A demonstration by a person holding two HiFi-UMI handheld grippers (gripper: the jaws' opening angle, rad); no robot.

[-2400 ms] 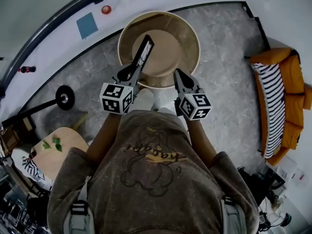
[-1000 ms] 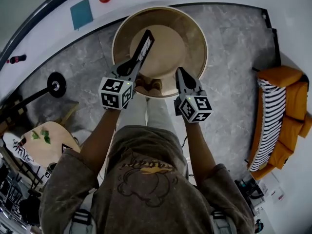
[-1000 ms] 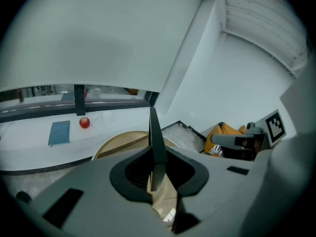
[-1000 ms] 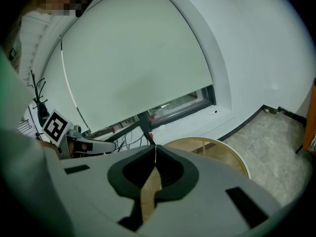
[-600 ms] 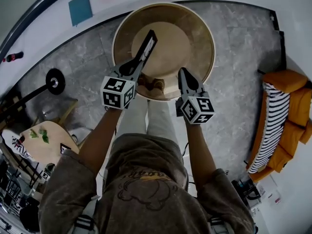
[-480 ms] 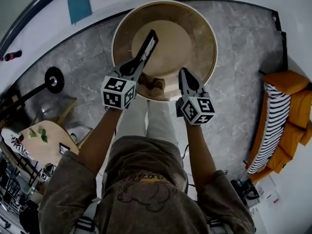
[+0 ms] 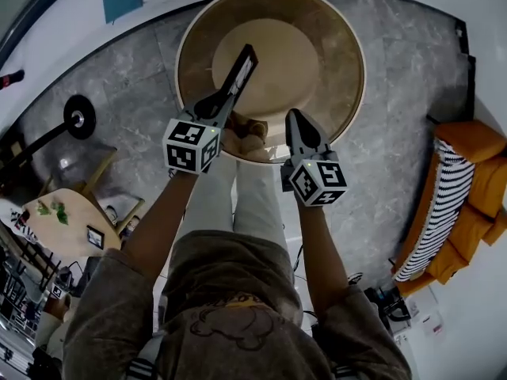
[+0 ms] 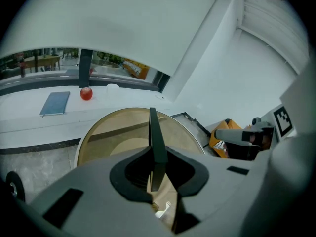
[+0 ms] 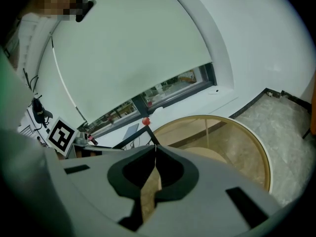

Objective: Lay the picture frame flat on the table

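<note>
**Item:** picture frame, one.

**Handling:** It is judged light and stiff, with a thin rim. A glazed face is likely, so it is to be treated as fragile and set down without a drop. The smooth dark rim is judged liable to slip under a narrow pinch. Hold is best kept at the near end, as taken now, so that the far end can be lowered first and the face left untouched.

**Appearance:** Slim, rectangular and black-rimmed. It is seen almost edge-on as a dark strip. A pale panel is glimpsed in the head view, and a brown backing shows near the pinch.

**Place:** It is carried by its near end in the left claw, from which it projects forward, standing on edge and not yet flat. Whether its far end touches anything cannot be told.

**Left claw:** Closed narrowly on the picture frame, with a pad pressed to each face.

**Right claw**: Jaws pressed together with nothing between them. It is held beside the left claw, apart from the picture frame.

**Worktop**: Round and wooden, with a pale rim. It lies below and ahead of both claws.

**Beyond:** A blue book and a red ball are set on a white ledge far ahead of the left claw. An orange sofa stands well off to the right of the right claw.
</note>
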